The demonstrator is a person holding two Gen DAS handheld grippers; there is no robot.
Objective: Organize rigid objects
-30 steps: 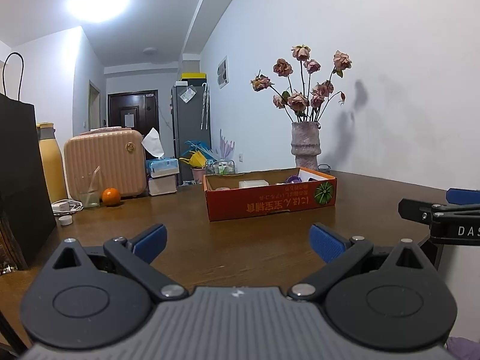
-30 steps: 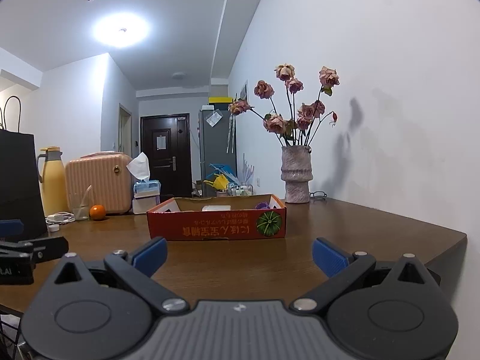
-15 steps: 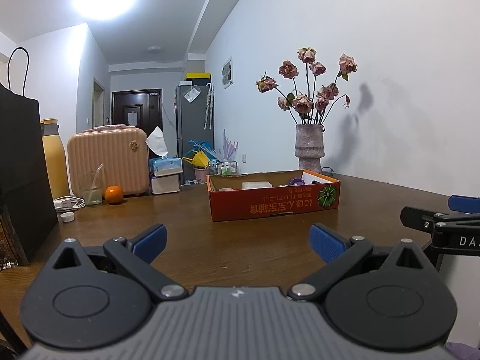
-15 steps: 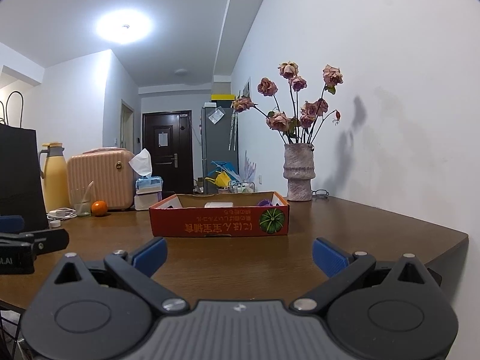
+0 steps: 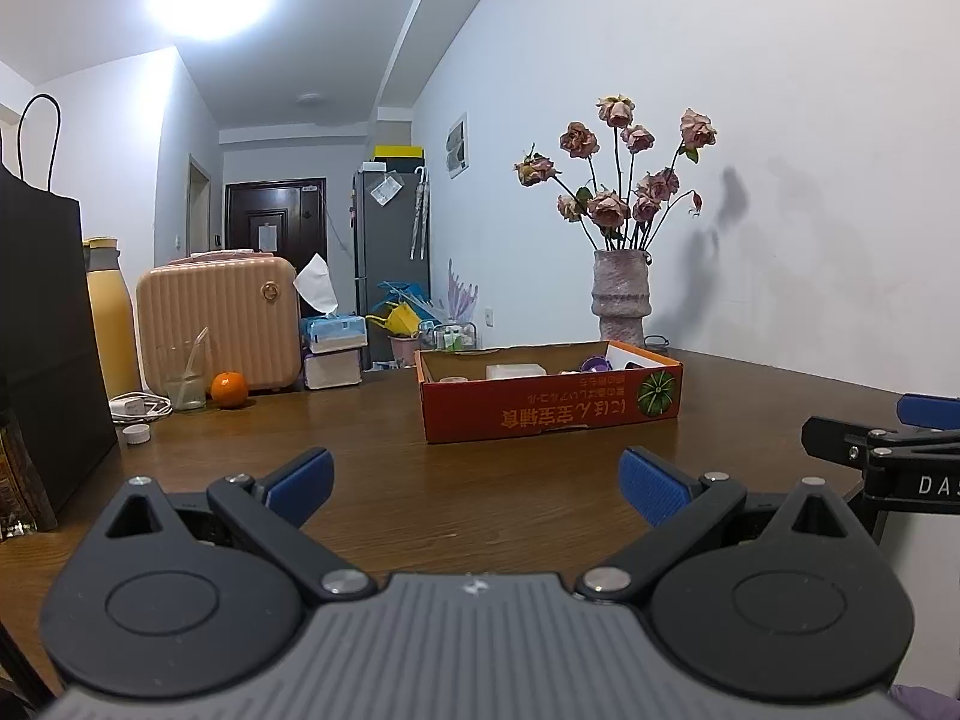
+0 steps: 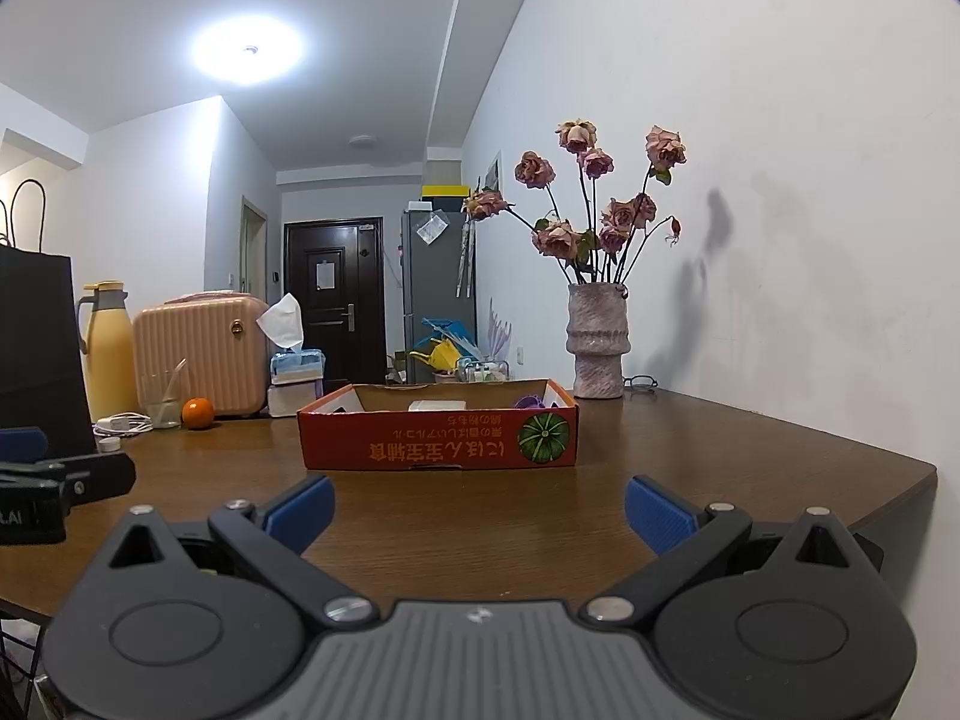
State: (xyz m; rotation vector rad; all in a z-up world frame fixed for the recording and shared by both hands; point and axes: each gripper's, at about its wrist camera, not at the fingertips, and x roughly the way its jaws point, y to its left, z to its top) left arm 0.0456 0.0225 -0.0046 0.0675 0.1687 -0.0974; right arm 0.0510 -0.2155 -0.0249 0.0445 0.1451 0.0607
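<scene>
A shallow red cardboard box [image 5: 552,411] stands on the brown table [image 5: 456,480]; it also shows in the right wrist view [image 6: 438,441]. It holds a white block [image 5: 516,371] and a purple item [image 5: 594,365], partly hidden by its wall. My left gripper [image 5: 474,483] is open and empty, low over the near table, well short of the box. My right gripper [image 6: 477,507] is open and empty, also short of the box. The right gripper shows at the left view's right edge [image 5: 882,450].
A vase of dried roses [image 5: 621,294] stands behind the box by the wall. At the left are a black paper bag [image 5: 42,348], a yellow flask [image 5: 108,324], a pink case [image 5: 219,324], a glass [image 5: 180,381], an orange [image 5: 228,389], a tissue box [image 5: 333,333], a charger [image 5: 138,405].
Both views have shifted slightly; the box sits a little higher and nearer in each. Both grippers stay open and empty.
</scene>
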